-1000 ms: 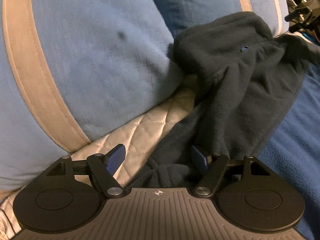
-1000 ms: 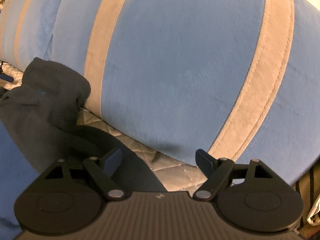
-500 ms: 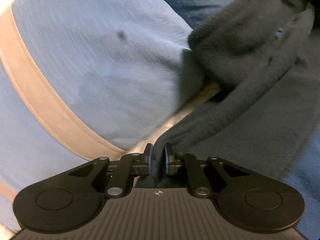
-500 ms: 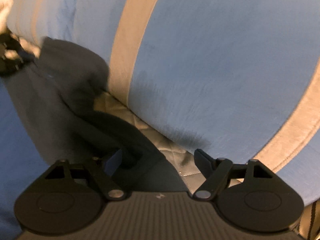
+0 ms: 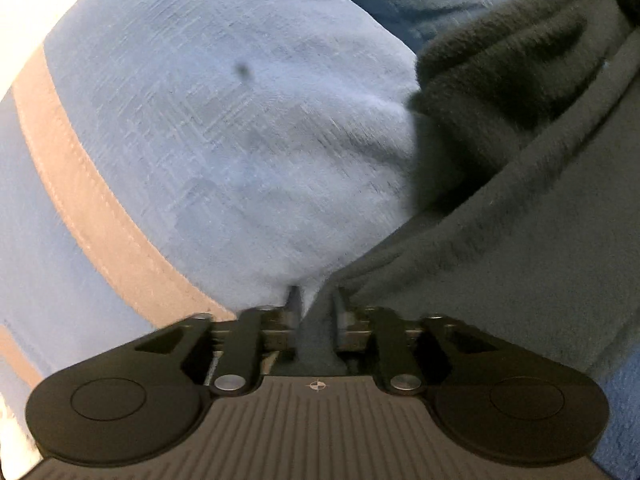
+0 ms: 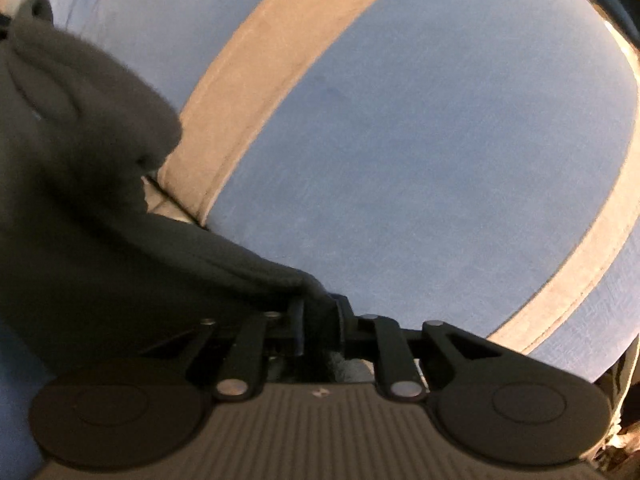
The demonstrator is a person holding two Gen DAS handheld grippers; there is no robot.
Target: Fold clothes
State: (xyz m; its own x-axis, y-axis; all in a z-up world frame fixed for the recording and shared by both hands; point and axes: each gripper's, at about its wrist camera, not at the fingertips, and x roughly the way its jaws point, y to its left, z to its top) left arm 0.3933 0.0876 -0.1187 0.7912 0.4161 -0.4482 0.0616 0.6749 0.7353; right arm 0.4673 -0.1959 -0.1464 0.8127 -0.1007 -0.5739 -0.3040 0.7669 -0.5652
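Note:
A dark grey fleece garment lies bunched against a pillow and fills the right side of the left wrist view. One edge of it runs down between the fingers of my left gripper. Those jaws are opening, with the cloth still pinched in the narrow gap. In the right wrist view the same garment covers the left side. A corner of it sits between the fingers of my right gripper, whose jaws are closing on it. Both views are blurred by motion.
A large light-blue pillow with tan stripes stands close behind the left gripper. It also fills the right wrist view. A darker blue blanket shows at the lower right, and a strip of quilted cover shows under the pillow.
Both grippers moved in toward the pillow and down onto the garment's edge. The left jaws closed on the fleece and then eased slightly wider. The right jaws went from wide open to closed on a corner.

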